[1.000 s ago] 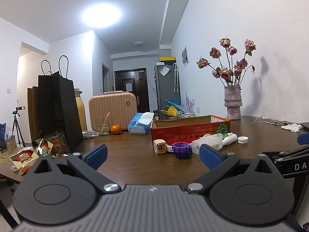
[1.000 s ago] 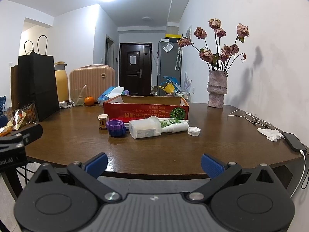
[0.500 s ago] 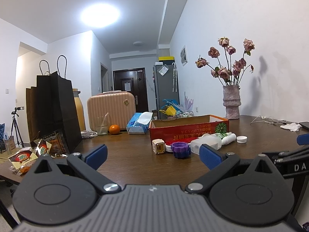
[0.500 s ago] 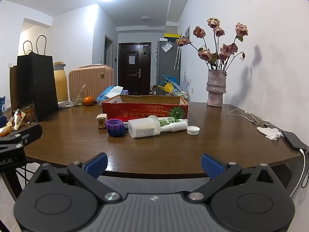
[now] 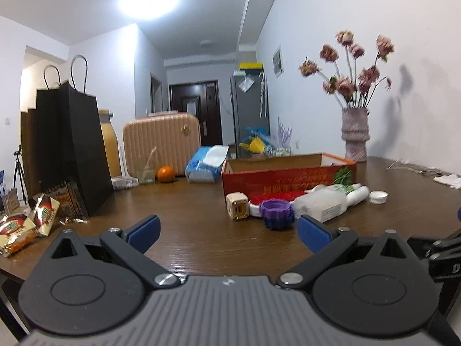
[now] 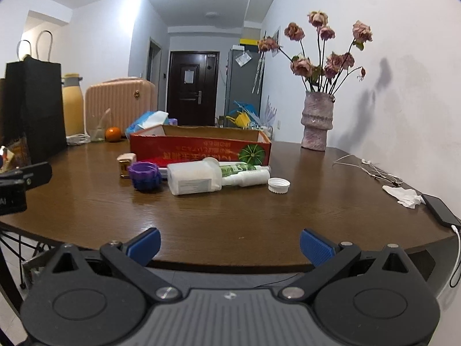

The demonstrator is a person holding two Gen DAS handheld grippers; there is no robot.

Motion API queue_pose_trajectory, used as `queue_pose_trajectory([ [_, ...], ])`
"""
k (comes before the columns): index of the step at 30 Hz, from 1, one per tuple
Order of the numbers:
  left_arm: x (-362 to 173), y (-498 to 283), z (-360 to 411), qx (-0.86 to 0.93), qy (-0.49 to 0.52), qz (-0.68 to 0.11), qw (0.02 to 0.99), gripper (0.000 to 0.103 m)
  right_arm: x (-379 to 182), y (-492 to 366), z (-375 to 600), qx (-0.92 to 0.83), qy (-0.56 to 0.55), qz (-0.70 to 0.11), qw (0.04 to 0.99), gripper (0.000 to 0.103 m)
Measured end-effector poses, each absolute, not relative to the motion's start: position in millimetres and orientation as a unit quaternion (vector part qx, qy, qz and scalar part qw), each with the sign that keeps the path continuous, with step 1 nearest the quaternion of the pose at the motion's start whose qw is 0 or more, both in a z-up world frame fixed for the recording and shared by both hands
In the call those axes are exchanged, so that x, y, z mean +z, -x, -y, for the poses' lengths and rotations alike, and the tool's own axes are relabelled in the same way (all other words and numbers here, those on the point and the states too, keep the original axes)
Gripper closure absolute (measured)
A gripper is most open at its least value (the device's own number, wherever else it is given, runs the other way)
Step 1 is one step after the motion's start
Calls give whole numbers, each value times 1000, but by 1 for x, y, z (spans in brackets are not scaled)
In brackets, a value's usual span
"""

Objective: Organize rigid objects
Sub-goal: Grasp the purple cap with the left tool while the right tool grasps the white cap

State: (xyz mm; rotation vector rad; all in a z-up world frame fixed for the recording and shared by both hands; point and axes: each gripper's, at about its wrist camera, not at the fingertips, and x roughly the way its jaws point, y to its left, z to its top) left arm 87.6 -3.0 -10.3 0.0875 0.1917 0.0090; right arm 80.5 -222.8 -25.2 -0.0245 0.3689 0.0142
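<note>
A red cardboard box (image 6: 198,149) stands open-topped on the brown table (image 6: 259,216). In front of it lie a cream cube charger (image 6: 126,164), a purple ridged lid (image 6: 144,175), a translucent white bottle (image 6: 194,179), a green-labelled white tube (image 6: 245,173) and a white cap (image 6: 278,185). The same group shows in the left wrist view: charger (image 5: 237,210), purple lid (image 5: 277,212), bottle (image 5: 322,206), cap (image 5: 378,197), box (image 5: 288,174). My left gripper (image 5: 227,232) is open over the table's near part. My right gripper (image 6: 229,243) is open at the table's front edge. Neither holds anything.
Black paper bags (image 5: 66,150), snack packets (image 5: 26,225), a pink suitcase (image 5: 161,141), an orange (image 5: 165,174) and a tissue pack (image 5: 206,164) crowd the left and back. A vase of dried roses (image 6: 317,121) stands by the wall. Cables (image 6: 371,170), a tissue (image 6: 404,197) and a phone (image 6: 439,212) lie right.
Both grippers have moved forward toward the objects, which look larger and nearer now. Both stay open and empty; nothing on the table has shifted.
</note>
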Motion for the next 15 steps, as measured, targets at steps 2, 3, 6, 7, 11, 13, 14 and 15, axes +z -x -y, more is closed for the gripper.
queue_pose_trajectory([
  [2, -12, -103, 0, -4, -42, -102, 994, 0, -24, -95, 226, 9, 9, -184, 983, 0],
  [3, -12, -111, -1, -10, -41, -104, 994, 0, -23, -102, 227, 8, 8, -183, 983, 0],
  [6, -13, -129, -3, -21, -33, -110, 993, 0, -18, -124, 230, 9, 3, -173, 985, 0],
  [7, -12, -135, -1, -22, -36, -117, 992, 0, -18, -131, 232, 12, 2, -169, 986, 0],
  [11, -15, -165, 7, -32, -38, -148, 988, 0, -21, -162, 242, 44, -17, -153, 987, 0],
  [13, -16, -181, 10, -46, -25, -162, 985, 0, -23, -176, 245, 74, -26, -167, 983, 0],
  [14, -15, -190, 12, -49, -22, -166, 985, 0, -22, -183, 245, 86, -27, -185, 979, 0],
  [15, -15, -199, 14, -52, -22, -169, 984, 0, -23, -190, 244, 98, -25, -202, 974, 0],
])
